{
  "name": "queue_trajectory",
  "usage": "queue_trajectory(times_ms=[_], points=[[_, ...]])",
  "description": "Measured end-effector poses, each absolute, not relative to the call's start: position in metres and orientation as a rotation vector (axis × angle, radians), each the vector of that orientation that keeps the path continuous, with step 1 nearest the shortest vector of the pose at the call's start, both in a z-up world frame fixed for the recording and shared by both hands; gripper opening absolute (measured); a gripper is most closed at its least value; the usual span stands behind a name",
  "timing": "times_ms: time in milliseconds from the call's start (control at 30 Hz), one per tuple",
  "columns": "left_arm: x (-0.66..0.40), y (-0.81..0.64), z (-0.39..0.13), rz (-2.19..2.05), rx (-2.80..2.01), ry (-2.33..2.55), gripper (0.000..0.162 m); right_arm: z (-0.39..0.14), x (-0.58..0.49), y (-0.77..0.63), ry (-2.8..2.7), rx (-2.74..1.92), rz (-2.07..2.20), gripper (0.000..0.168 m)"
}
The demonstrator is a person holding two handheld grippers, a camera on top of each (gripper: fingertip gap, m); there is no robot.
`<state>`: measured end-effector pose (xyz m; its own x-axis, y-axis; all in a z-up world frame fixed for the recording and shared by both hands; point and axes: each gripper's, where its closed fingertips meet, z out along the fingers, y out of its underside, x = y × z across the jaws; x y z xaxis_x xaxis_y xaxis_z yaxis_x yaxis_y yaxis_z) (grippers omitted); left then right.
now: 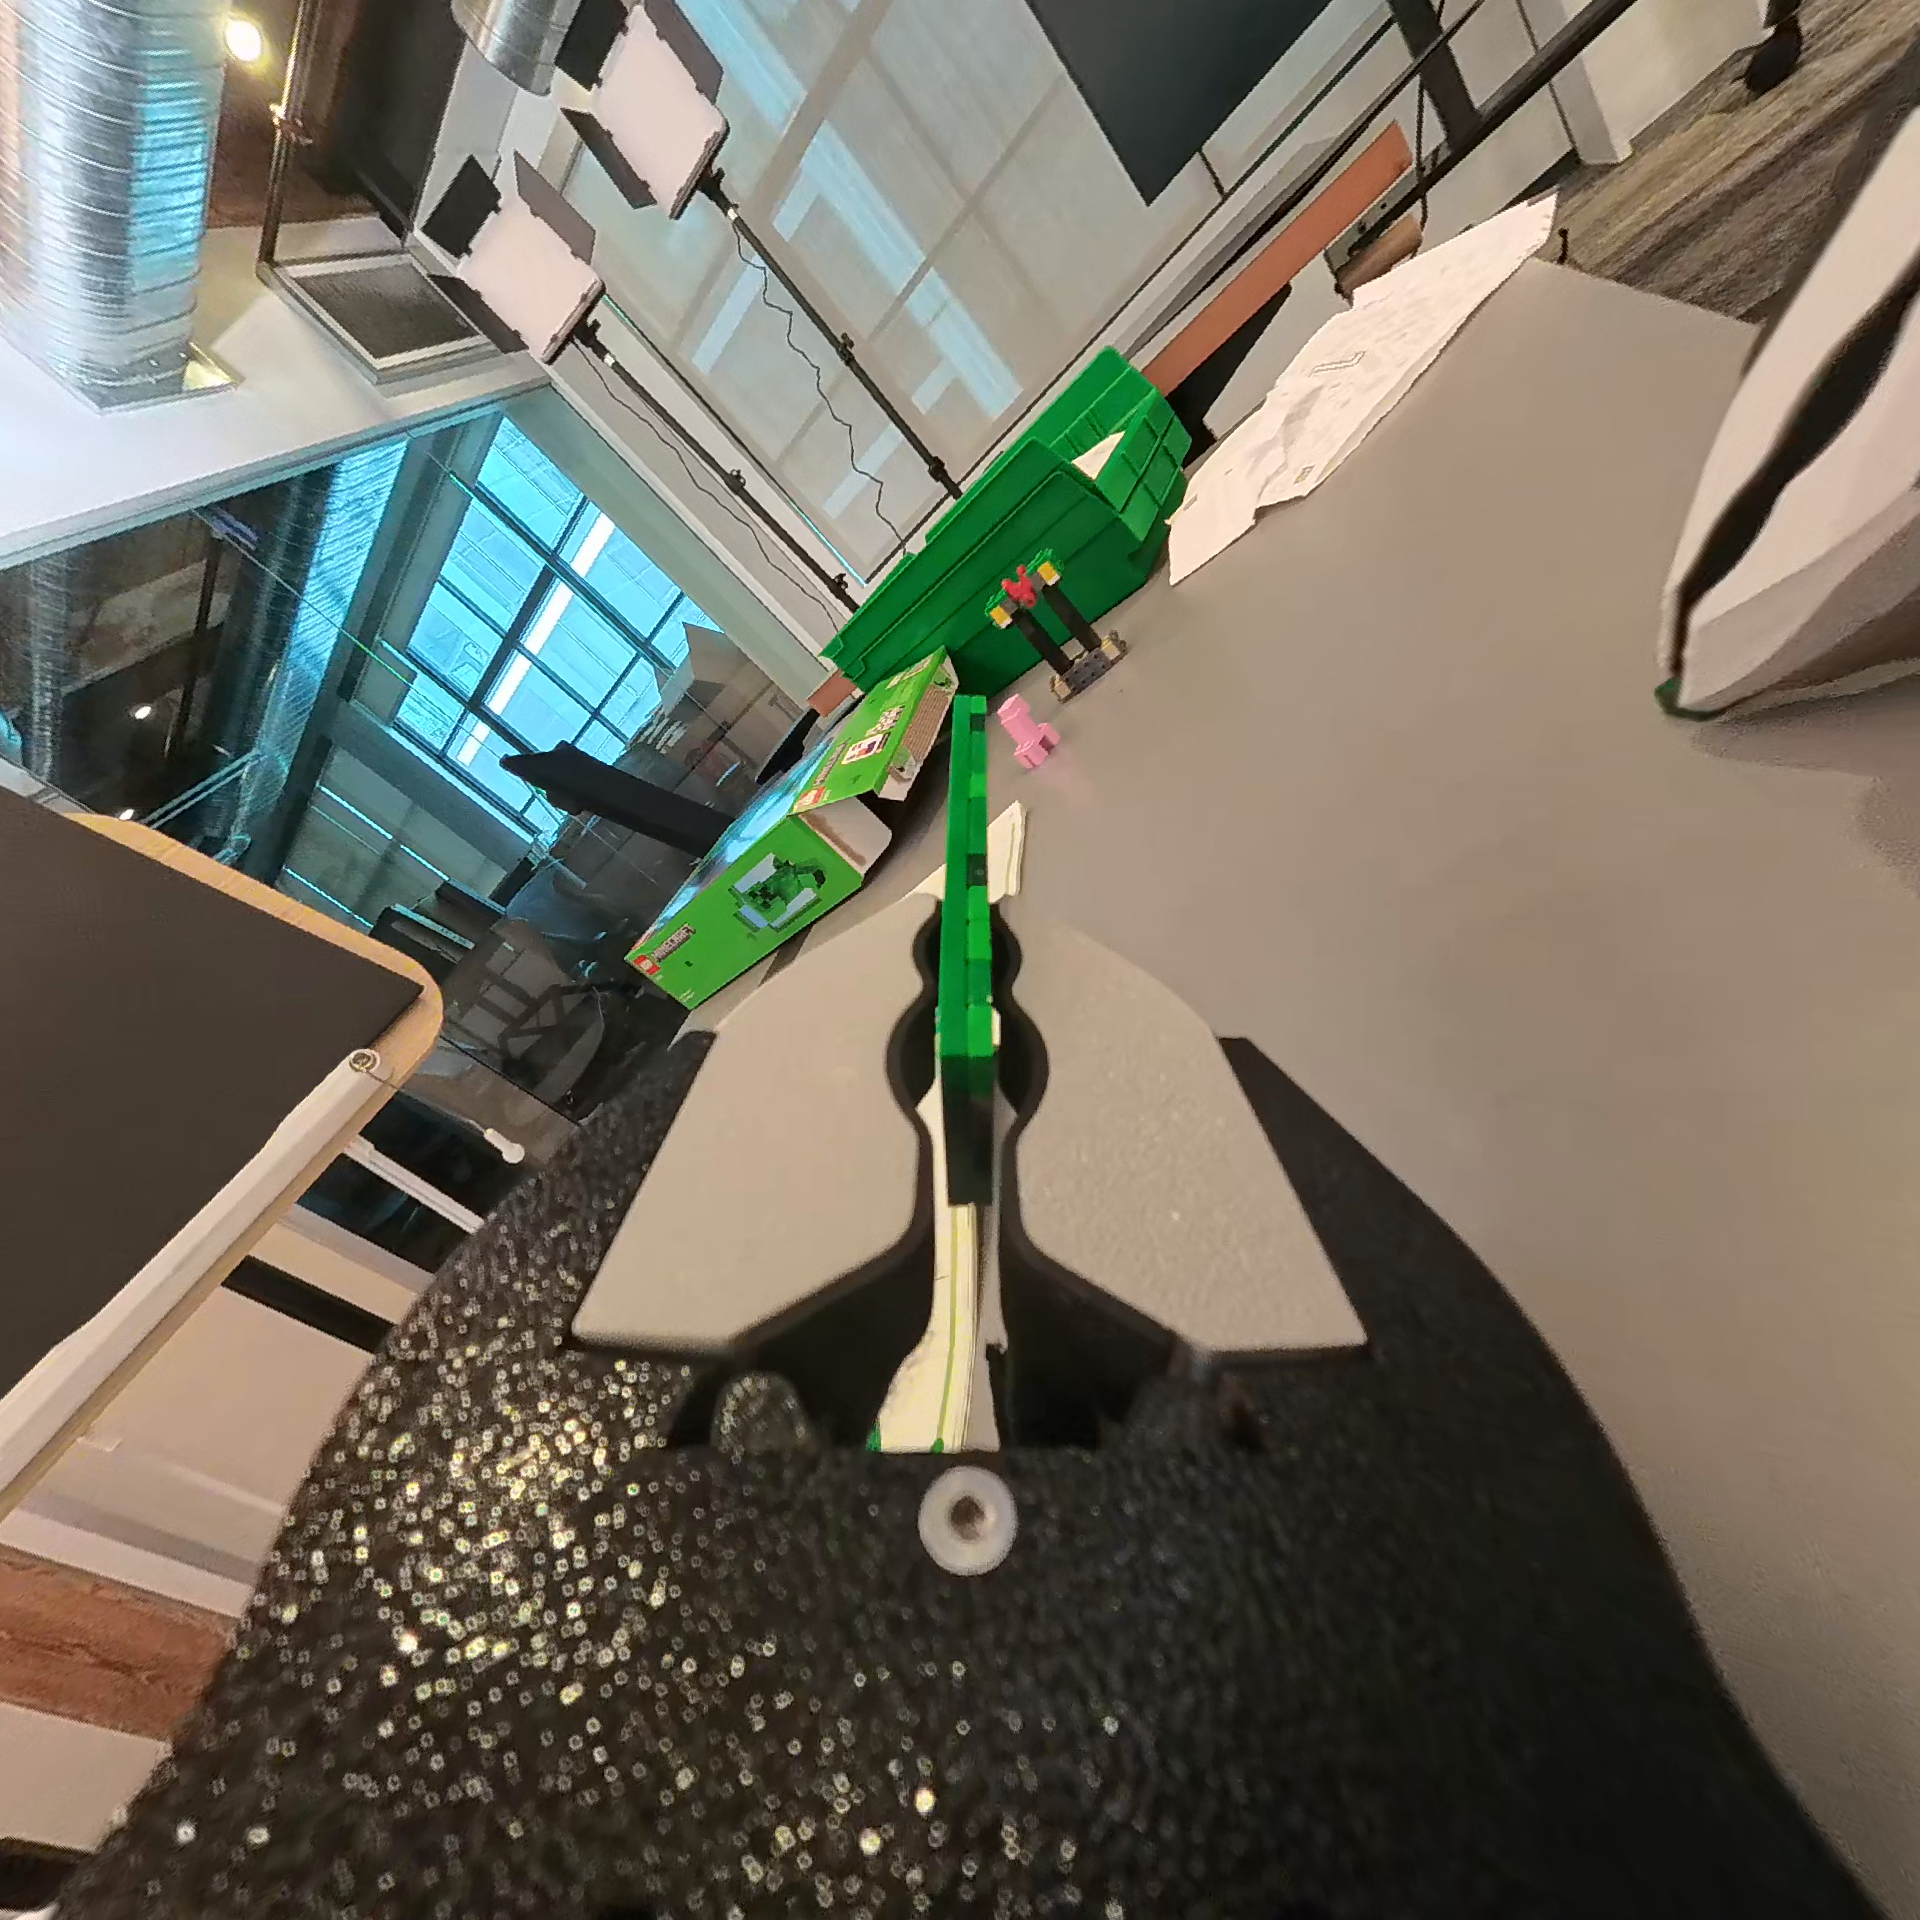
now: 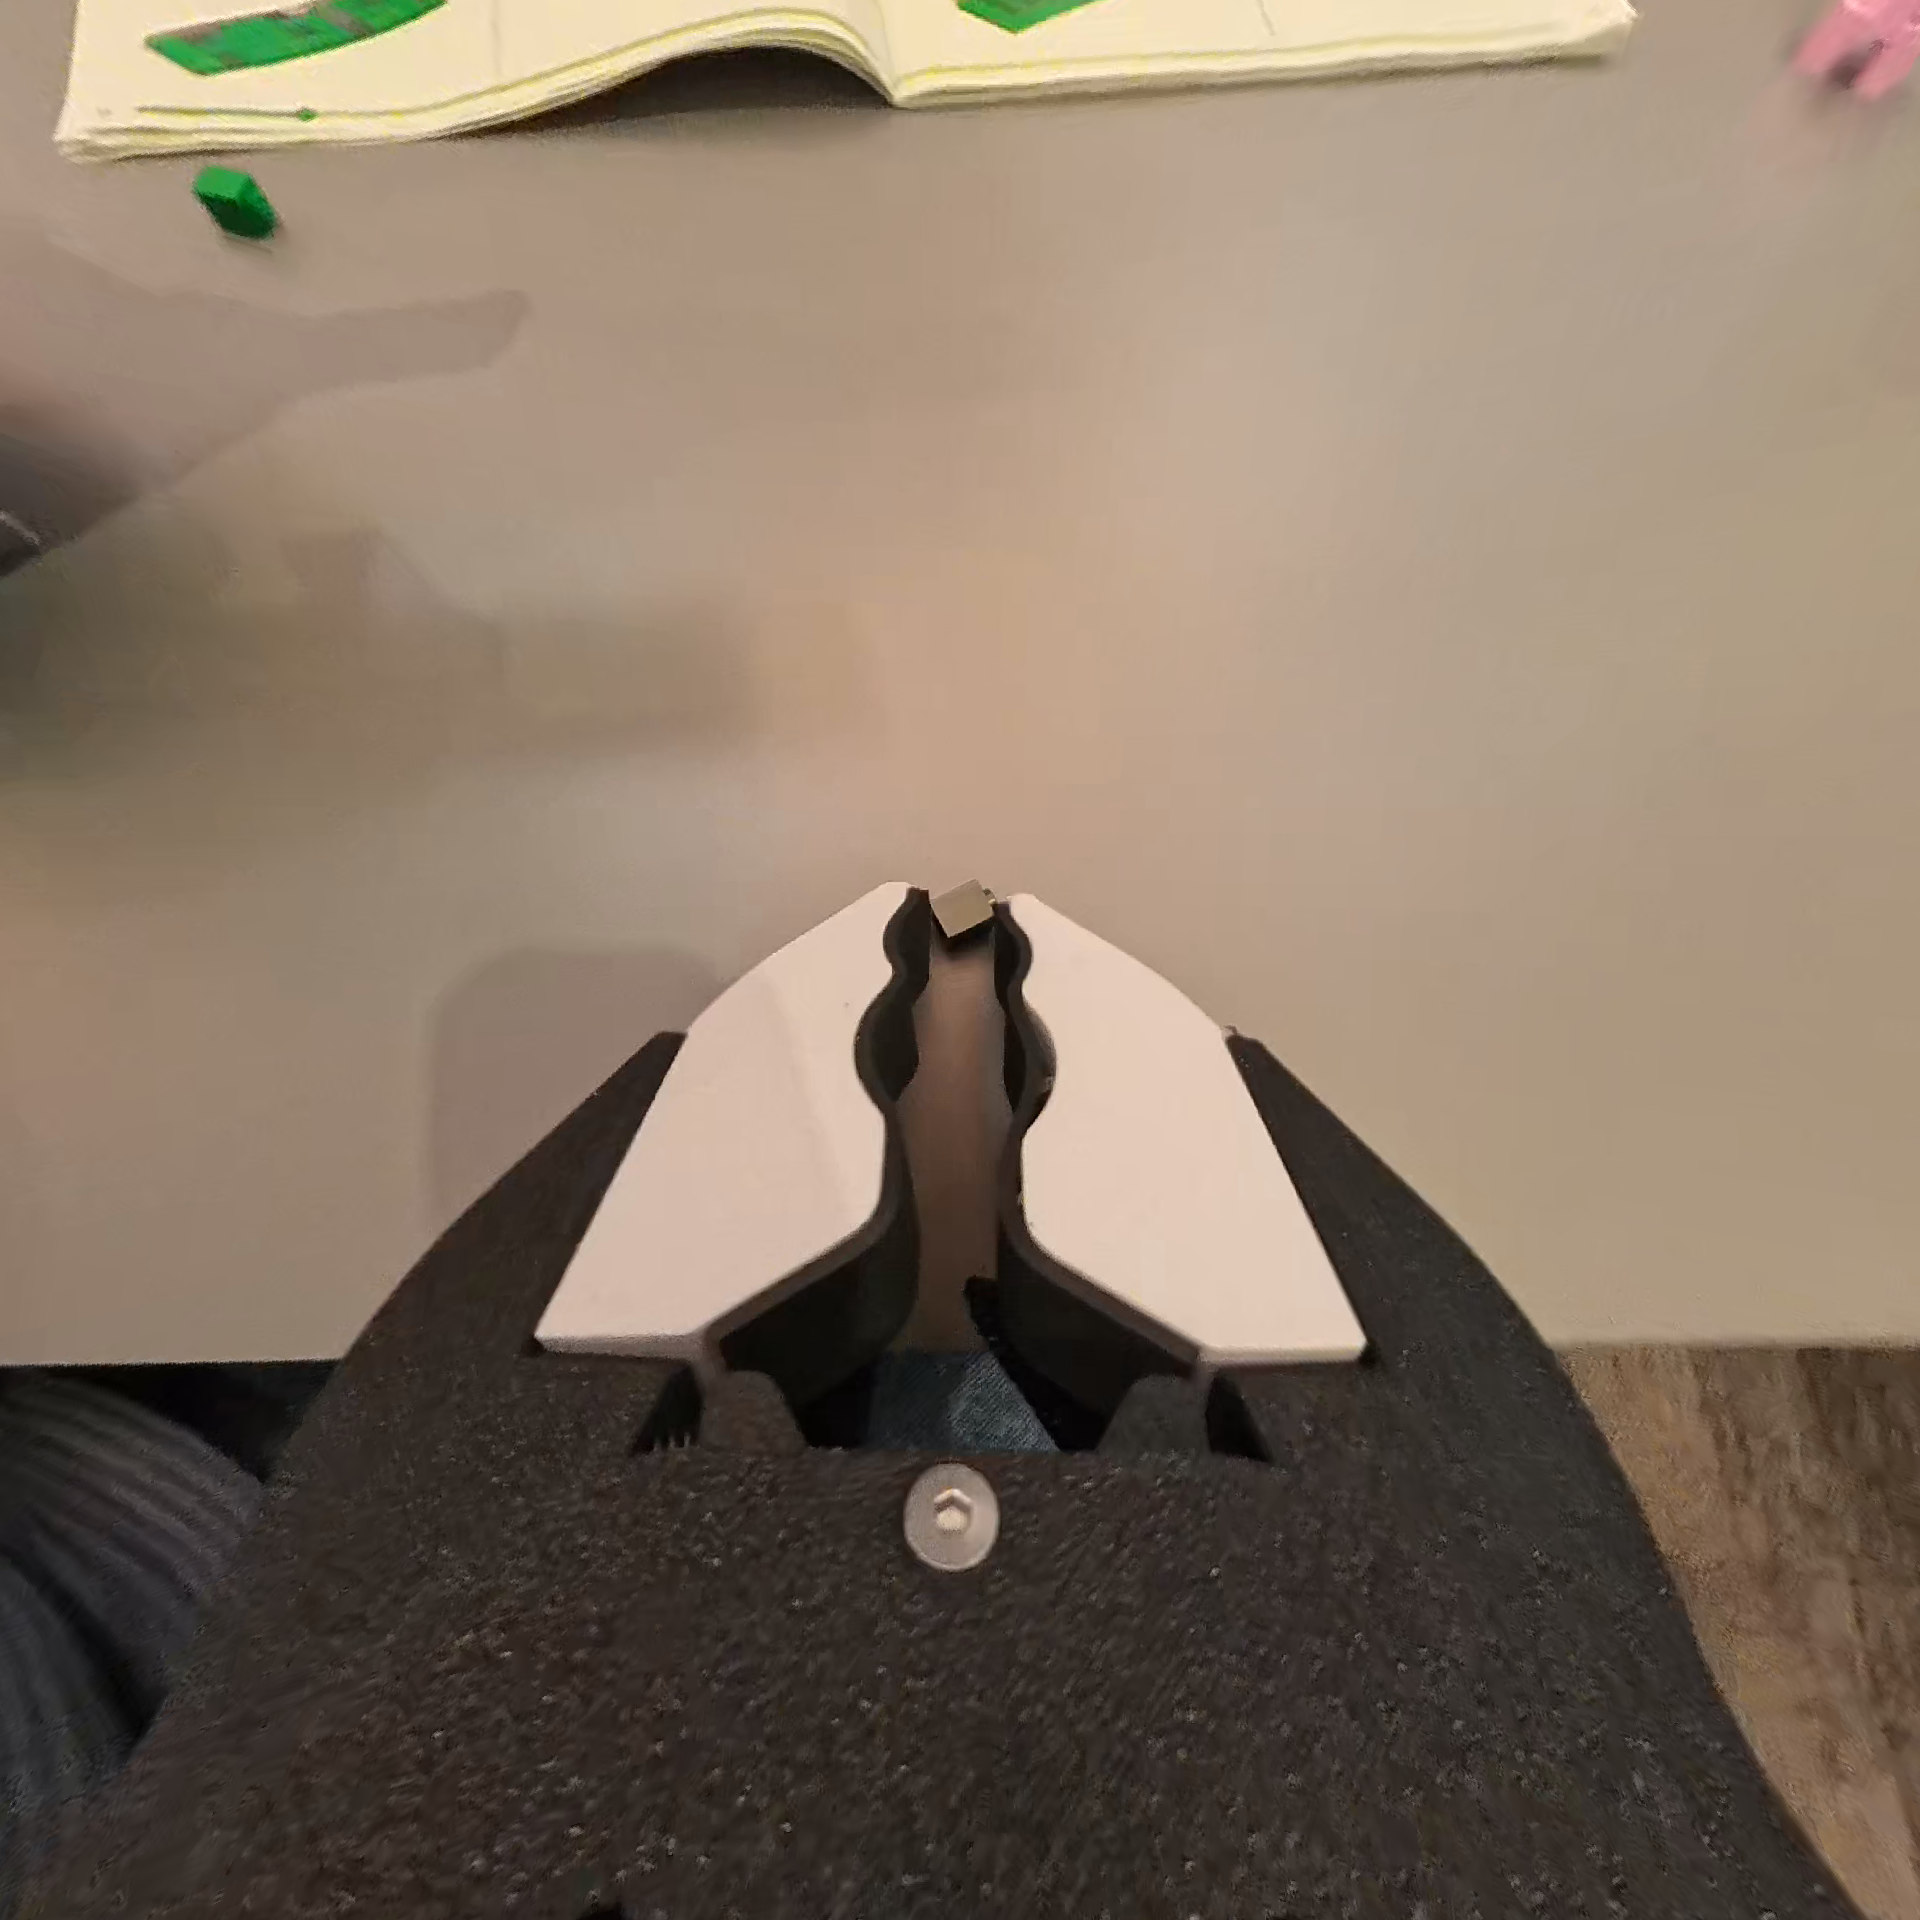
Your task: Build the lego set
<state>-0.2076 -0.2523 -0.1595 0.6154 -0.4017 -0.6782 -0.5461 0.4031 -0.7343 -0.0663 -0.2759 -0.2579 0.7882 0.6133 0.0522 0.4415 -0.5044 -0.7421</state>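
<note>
The left tool (image 1: 966,935) clamped a green brick plate (image 1: 968,831) edge-on; the right tool (image 2: 961,909) pinched a small grey brick (image 2: 960,916) near the open booklet (image 2: 727,62).

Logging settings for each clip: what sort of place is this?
Probably an office or studio workspace: a grey table, light panels on stands, glass partition walls, and exposed ductwork overhead.

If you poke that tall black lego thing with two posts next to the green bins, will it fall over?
Probably. The black post build stands tall on a small grey base, so a poke near its top would likely tip it. The little red piece up there might pop off. It looks light, so a low push may just slide it along the smooth table.
</note>
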Motion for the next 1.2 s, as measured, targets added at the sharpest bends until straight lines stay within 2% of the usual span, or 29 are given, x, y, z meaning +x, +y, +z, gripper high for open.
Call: queue_trajectory(times_ms=[133, 267, 467, 700, 1200], points=[[-0.212, -0.251, -0.158, 0.109, -1.210, 0.945, 0.006, -0.257, -0.089, -0.267, -1.144, -2.043, 0.449, 0.011], [-0.221, -0.247, -0.155, 0.112, -1.225, 0.904, 0.006, -0.247, -0.118, -0.262, -1.628, -1.690, 0.665, 0.011], [-0.236, -0.240, -0.154, 0.093, -1.263, 0.837, 0.006, -0.253, -0.137, -0.221, -2.002, -1.565, 0.601, 0.011], [-0.236, -0.237, -0.158, 0.090, -1.279, 0.842, 0.006, -0.257, -0.142, -0.209, -2.138, -1.533, 0.461, 0.011], [-0.235, -0.236, -0.161, 0.085, -1.287, 0.851, 0.006, -0.258, -0.142, -0.212, -2.132, -1.520, 0.454, 0.011]])
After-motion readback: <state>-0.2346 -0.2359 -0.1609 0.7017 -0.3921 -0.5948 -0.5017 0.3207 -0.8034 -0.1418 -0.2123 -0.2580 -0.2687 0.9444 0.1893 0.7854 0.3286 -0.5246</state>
